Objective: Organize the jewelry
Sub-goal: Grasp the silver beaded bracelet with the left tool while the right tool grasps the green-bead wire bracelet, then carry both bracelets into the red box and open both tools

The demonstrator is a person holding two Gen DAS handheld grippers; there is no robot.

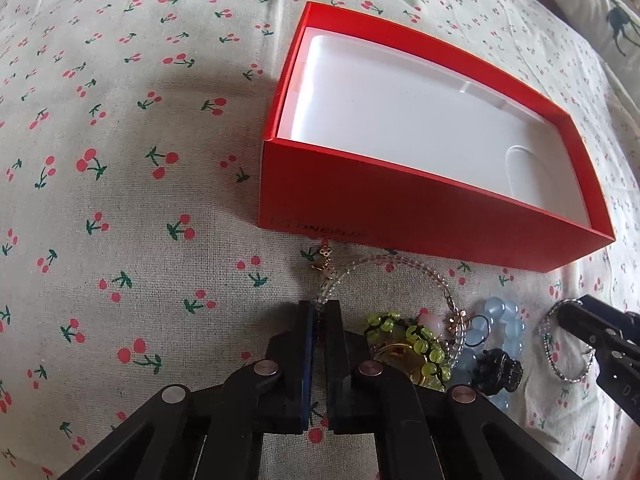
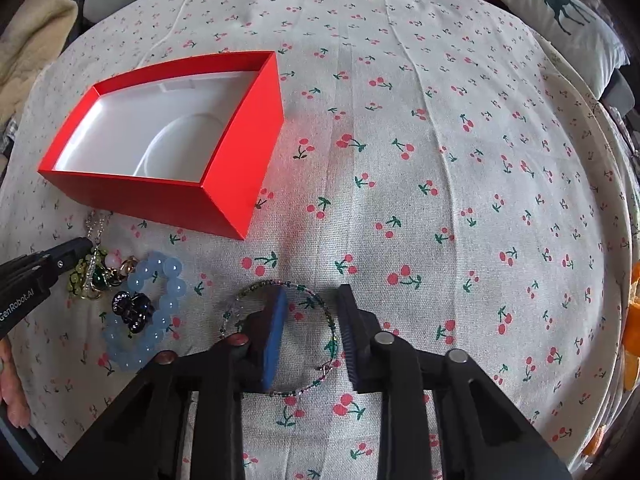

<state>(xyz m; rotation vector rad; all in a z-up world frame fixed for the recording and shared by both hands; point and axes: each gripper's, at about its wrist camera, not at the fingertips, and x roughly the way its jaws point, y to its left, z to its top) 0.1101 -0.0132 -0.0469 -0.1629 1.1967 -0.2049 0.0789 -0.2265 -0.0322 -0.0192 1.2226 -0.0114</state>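
We see the box (image 1: 420, 216) on the tablecloth (image 1: 120, 160), its tray (image 1: 400, 128) inside. Before its near wall lies the clear-bead bracelet (image 1: 404, 263); right of that, the green-bead bracelet (image 1: 420, 344), the blue-bead bracelet (image 2: 160, 308) ringing a hair clip (image 2: 132, 312), then the thin bangle (image 2: 280, 344). 2 pillows (image 2: 560, 16) lie behind.

Open red box (image 2: 224, 184) with white liner at ten o'clock in the right view — below it lie clear bead strand (image 1: 404, 262), blue bead bracelet (image 2: 160, 304), thin beaded bangle (image 2: 256, 290).
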